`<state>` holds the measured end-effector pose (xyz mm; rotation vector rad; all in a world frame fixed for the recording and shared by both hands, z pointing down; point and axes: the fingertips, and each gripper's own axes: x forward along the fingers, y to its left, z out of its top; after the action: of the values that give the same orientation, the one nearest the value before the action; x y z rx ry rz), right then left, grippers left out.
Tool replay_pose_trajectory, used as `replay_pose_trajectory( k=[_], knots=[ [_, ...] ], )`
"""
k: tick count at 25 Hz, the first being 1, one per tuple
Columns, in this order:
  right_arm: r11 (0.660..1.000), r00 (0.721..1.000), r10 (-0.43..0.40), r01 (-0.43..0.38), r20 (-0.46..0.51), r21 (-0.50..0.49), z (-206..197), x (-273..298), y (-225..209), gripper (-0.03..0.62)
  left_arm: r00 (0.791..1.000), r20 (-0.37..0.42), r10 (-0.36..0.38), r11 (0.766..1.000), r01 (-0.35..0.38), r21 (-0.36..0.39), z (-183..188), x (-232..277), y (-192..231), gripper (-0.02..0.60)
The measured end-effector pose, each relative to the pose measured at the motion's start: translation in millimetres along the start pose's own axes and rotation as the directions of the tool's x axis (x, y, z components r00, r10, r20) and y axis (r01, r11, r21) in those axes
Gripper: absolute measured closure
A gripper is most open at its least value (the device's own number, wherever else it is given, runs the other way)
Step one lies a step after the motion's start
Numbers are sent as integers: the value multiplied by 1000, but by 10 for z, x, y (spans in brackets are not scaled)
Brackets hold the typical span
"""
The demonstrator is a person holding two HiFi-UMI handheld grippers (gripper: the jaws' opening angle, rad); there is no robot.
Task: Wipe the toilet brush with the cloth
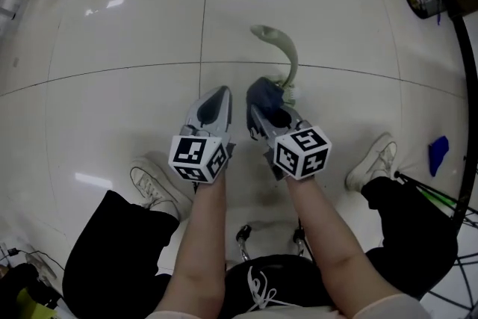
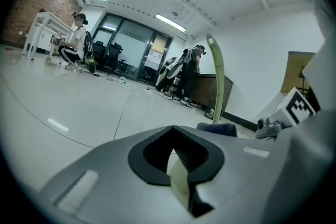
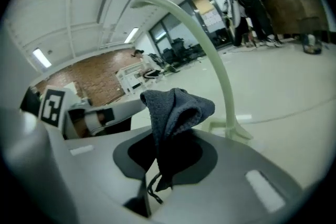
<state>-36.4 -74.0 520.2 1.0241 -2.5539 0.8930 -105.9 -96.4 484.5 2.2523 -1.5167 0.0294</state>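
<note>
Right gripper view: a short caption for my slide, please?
Right gripper pinching a grey cloth beside the curved toilet brush.

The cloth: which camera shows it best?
The right gripper view. There the cloth fills the middle of the picture, bunched up and pinched in the right gripper. The head view shows only a dark blue lump at that gripper's tip. The left gripper view shows just a dark edge of it.

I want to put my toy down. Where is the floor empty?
Bare floor spreads left of the left tongs and beyond the toilet brush. It's crowded where the right tongs hold the cloth by the brush, and around the shoes.
</note>
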Motion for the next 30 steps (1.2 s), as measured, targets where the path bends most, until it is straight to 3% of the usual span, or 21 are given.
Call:
replay_pose_trajectory(
  k=[3, 5, 9, 13, 20, 23, 26, 30],
  knots=[
    [958, 995, -94, 100, -35, 270, -292, 180, -147, 531, 999, -33, 9, 999, -10, -32, -183, -50, 80, 575],
    [921, 992, -110, 122, -53, 369, -459, 253, -181, 531, 999, -48, 8, 999, -10, -33, -251, -69, 126, 575],
    [893, 982, -151, 186, -115, 409, -747, 303, -292, 530, 996, -82, -18, 1000, 17, -23, -342, -68, 130, 575],
    [835, 967, -205, 253, -149, 488, -967, 269, -503, 530, 993, -107, -50, 999, 48, -19, -433, -17, 71, 575],
    [811, 947, -219, 310, -235, 496, -1246, 174, -532, 530, 989, -120, -82, 997, 81, -14, -474, 13, 65, 575],
    [829, 958, -191, 273, -212, 488, -1074, 225, -373, 530, 994, -93, -59, 998, 58, -20, -379, -20, 173, 575],
    [849, 982, -151, 189, -116, 493, -669, 400, -157, 530, 998, -64, -29, 999, 27, -23, -270, -109, 304, 575],
    [841, 980, -198, 152, 35, 520, -118, 611, -111, 530, 998, -58, -12, 999, 10, -32, -262, -232, 421, 575]
  ],
)
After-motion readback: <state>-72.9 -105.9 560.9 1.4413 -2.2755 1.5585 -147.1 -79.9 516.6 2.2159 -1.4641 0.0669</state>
